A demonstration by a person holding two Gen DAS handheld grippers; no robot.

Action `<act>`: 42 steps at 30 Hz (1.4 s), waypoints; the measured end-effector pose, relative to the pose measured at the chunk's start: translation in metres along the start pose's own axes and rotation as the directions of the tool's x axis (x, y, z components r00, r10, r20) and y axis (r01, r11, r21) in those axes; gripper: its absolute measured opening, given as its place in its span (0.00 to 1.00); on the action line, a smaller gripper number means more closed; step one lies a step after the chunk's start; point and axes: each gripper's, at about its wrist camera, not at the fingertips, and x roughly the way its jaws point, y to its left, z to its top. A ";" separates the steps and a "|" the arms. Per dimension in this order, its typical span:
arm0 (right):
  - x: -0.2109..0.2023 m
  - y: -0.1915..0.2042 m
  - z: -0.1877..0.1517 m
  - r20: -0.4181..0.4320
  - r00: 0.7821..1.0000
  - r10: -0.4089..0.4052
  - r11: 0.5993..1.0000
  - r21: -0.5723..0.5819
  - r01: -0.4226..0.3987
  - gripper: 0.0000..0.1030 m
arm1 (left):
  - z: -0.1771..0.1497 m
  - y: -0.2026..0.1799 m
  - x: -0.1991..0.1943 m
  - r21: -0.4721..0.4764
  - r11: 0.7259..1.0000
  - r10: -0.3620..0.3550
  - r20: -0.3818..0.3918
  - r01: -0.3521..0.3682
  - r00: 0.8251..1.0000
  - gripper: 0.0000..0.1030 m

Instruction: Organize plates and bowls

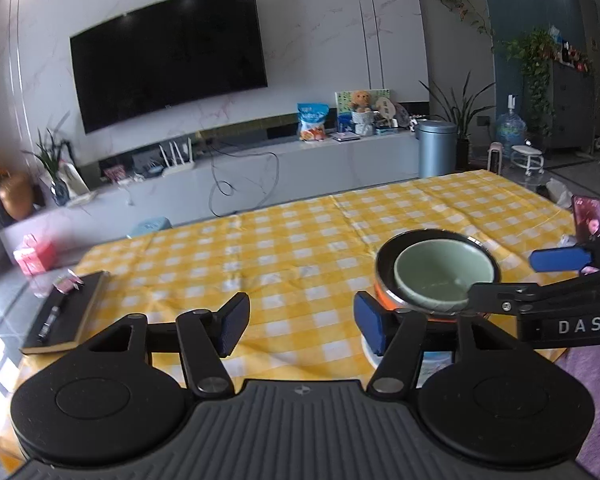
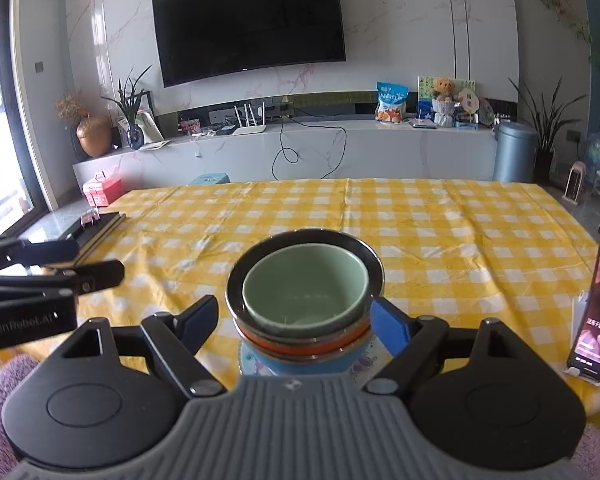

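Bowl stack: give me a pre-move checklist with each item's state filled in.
1. Green bowl nested inside the metal-rimmed bowl: ok.
2. Stack resting on the patterned plate: ok.
3. Right gripper open, pads apart on either side of the stack: ok.
4. Left gripper open with nothing between its pads: ok.
5. Stack level, no lean: ok.
6. Phone on its stand clear of the stack: ok.
7. Whether the plate is centred under the stack: cannot tell.
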 end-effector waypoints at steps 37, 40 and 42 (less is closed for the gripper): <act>0.011 0.019 -0.067 0.004 0.997 -0.077 0.989 -0.130 0.077 0.85 | -0.073 -0.004 0.019 -0.045 0.998 0.035 -0.203 -0.045 0.979 0.81; 0.012 0.020 -0.069 0.000 0.997 -0.078 0.988 -0.137 0.077 0.85 | -0.074 -0.003 0.020 -0.054 0.997 0.035 -0.209 -0.047 0.977 0.81; 0.012 0.021 -0.069 -0.001 0.997 -0.077 0.987 -0.143 0.076 0.85 | -0.074 -0.001 0.020 -0.061 0.997 0.039 -0.211 -0.053 0.977 0.81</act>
